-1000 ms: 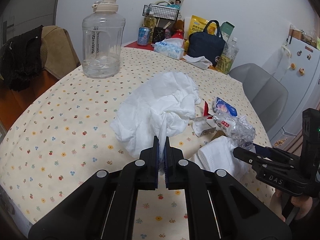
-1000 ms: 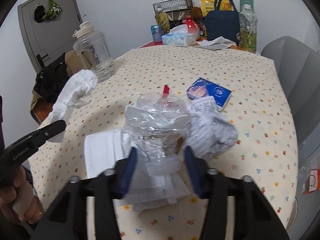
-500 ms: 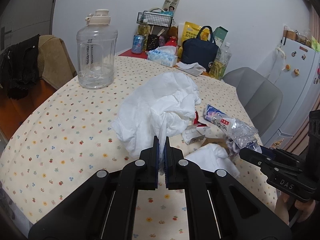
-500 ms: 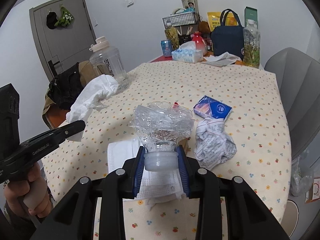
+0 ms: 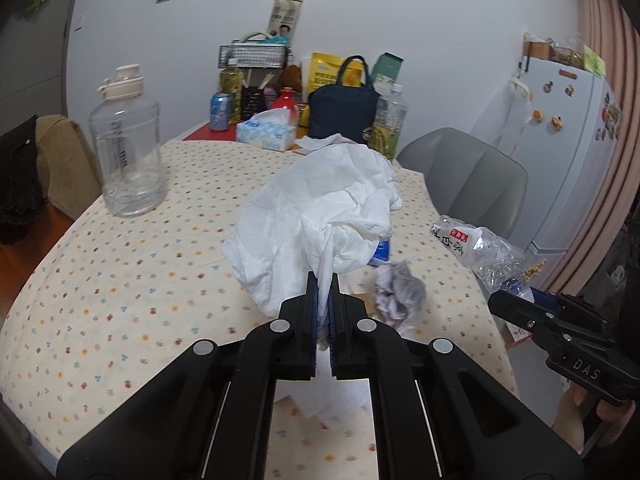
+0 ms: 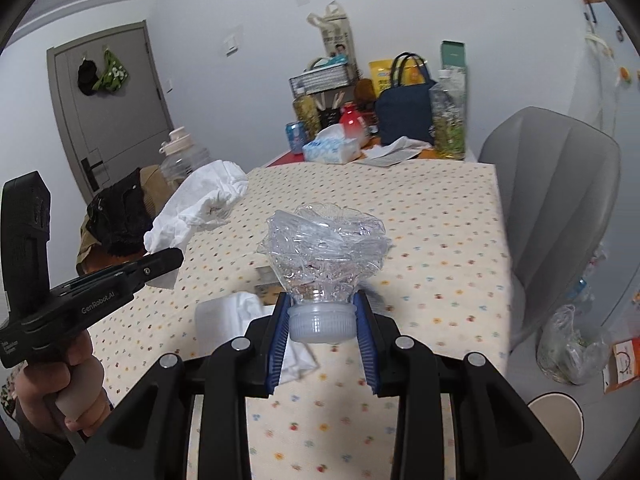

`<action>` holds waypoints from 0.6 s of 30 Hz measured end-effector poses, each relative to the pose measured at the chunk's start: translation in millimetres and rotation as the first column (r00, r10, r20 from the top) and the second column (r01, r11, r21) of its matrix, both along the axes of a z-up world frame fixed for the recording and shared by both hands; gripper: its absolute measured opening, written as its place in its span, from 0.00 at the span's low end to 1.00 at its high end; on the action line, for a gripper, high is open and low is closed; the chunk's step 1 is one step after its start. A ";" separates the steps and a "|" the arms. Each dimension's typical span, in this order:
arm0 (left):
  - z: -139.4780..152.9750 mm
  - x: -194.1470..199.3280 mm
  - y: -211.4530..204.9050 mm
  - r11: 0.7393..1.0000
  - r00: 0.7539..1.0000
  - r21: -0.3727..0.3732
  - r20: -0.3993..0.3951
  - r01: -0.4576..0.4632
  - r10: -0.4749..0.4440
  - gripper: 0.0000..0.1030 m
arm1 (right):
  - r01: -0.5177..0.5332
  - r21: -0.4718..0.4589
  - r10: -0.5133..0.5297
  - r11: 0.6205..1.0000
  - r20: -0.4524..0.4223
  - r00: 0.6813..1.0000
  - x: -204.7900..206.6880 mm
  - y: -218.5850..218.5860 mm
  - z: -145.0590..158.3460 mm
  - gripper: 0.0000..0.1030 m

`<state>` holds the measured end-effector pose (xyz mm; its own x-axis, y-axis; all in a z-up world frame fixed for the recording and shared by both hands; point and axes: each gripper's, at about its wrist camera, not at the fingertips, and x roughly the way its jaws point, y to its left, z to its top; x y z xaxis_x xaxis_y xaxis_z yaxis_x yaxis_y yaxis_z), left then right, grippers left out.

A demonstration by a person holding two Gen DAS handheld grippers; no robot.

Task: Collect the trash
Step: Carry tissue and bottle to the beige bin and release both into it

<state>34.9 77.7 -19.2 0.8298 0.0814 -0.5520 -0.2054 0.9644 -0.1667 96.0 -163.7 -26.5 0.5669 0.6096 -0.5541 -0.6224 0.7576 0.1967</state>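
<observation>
Counting the trash, we found four pieces in all. Our left gripper was pinched tight on one big white crumpled tissue, which hung above the table with the flowered cloth. Our right gripper was closed at the neck of one crushed clear plastic bottle, just above its white cap, and the bottle was lifted off the table too. Two pieces lay on the cloth: one grey crumpled paper ball and one white folded tissue, both near the front edge. A small blue packet showed a little behind the held tissue; we could not tell if it was trash.

Other things we counted: one large clear water jug at the left side, one tissue box, one dark blue bag, one soda can and one grey chair at the far right.
</observation>
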 end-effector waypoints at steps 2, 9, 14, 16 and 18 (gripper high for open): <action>2.1 6.1 -12.3 1.000 1.000 0.007 0.001 0.024 -0.024 0.05 | 0.034 0.008 -0.034 0.999 0.002 0.999 1.3 -17.5 1.7 0.31; 4.9 25.3 -58.1 0.992 0.993 0.028 -0.005 0.119 -0.119 0.05 | 0.142 0.037 -0.142 0.989 -0.011 0.990 8.2 -75.5 -0.2 0.31; 5.8 43.4 -92.6 0.981 0.981 0.027 -0.019 0.192 -0.192 0.05 | 0.223 0.057 -0.222 0.973 -0.025 0.975 13.3 -115.0 -7.7 0.31; 4.7 51.1 -109.0 0.974 0.974 0.029 -0.029 0.224 -0.223 0.05 | 0.251 0.064 -0.249 0.966 -0.033 0.968 14.3 -130.6 -11.4 0.31; 3.9 59.0 -123.9 0.968 0.968 0.032 -0.038 0.250 -0.249 0.05 | 0.276 0.070 -0.273 0.959 -0.044 0.961 15.9 -144.9 -15.2 0.31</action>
<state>93.9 -46.2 -15.3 0.8073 -0.1051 -0.5806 0.0375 0.9912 -0.1273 112.0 -308.6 -41.7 0.7001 0.4732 -0.5348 -0.3845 0.8809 0.2762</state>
